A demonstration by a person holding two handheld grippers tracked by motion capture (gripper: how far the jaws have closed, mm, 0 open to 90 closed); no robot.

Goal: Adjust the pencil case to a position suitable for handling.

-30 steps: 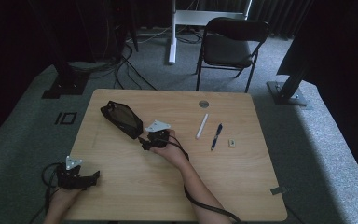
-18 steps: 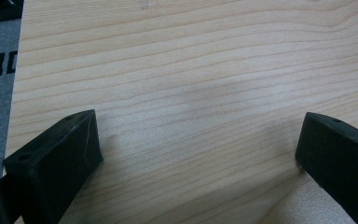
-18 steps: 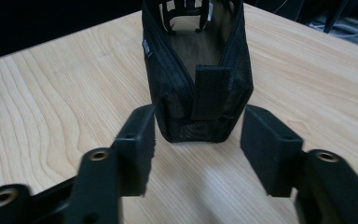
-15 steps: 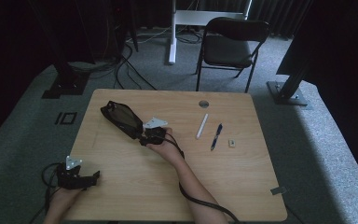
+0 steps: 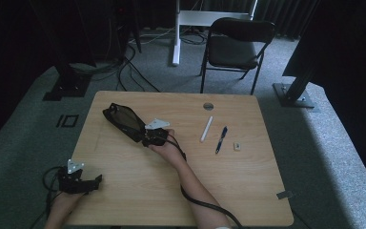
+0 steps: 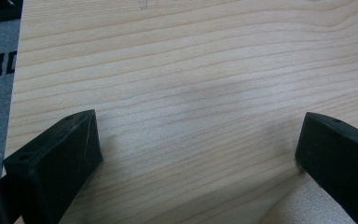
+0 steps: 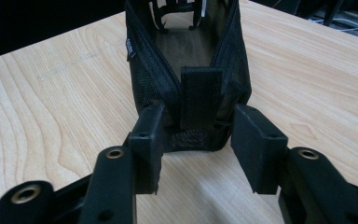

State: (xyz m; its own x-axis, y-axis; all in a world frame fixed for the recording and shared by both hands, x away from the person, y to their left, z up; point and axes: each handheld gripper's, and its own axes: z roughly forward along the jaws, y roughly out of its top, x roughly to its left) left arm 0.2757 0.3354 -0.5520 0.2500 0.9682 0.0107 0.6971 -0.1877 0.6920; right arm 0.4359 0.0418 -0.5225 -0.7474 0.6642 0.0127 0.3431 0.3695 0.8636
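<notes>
Right gripper view is showing us the pouch's (image 7: 186, 70) unzipped mouth and end tab, which high view is blurring. Our right gripper (image 7: 198, 140) has just been closing, its jaws flanking the pouch's near end, seemingly touching it. Our left gripper (image 6: 196, 154) is gaping over bare table (image 6: 191, 70), near left.

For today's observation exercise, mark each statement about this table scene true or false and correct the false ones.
1. The right hand-held gripper has its jaws around the end of the black mesh pouch. True; they have just been closing, and whether the pads press yet cannot be told.
2. The pouch is zipped shut. False: it lies open.
3. The left hand-held gripper holds the blue pen. False: its jaws stand open over bare wooden table.
4. A white stick lies beside the pen. True.
5. The chair stands on the table. False: it stands on the floor beyond it.
</notes>
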